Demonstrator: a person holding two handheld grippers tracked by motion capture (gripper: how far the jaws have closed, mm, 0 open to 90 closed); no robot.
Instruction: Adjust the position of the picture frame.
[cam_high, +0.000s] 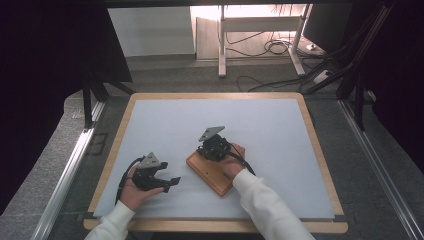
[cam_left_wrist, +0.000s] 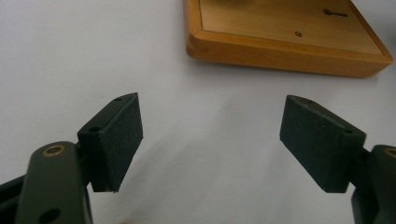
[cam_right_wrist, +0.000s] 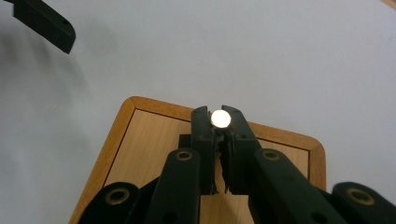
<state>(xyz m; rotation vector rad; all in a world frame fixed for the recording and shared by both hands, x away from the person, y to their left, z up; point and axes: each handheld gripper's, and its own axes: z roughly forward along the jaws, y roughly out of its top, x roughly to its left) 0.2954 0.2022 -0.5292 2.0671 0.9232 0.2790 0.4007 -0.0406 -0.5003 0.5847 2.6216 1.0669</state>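
- My left gripper (cam_high: 169, 182) rests low on the white mat (cam_high: 280, 130), nearest to me, its jaws spread wide with nothing between them; in the left gripper view the two black pads (cam_left_wrist: 119, 140) frame bare mat
- From that gripper the wooden board (cam_left_wrist: 285, 35) lies just ahead and a little to the right, apart from the pads, its long side running across their line
- My right gripper (cam_right_wrist: 220, 122) is over the board, jaws pressed together on a small round white piece (cam_right_wrist: 221, 119) pinched at the very tips; whether it is a peg or a bead I cannot tell
- In the high view the board (cam_high: 212, 175) sits slanted on the mat, long axis running from near-right to far-left, with my right hand (cam_high: 234, 160) over its far half
- The move ahead, as I judge it, turns on this: the white piece hangs above the board's far edge, so the right hand is the one placed for it, and the left is the nearer hand to steady the board's near side
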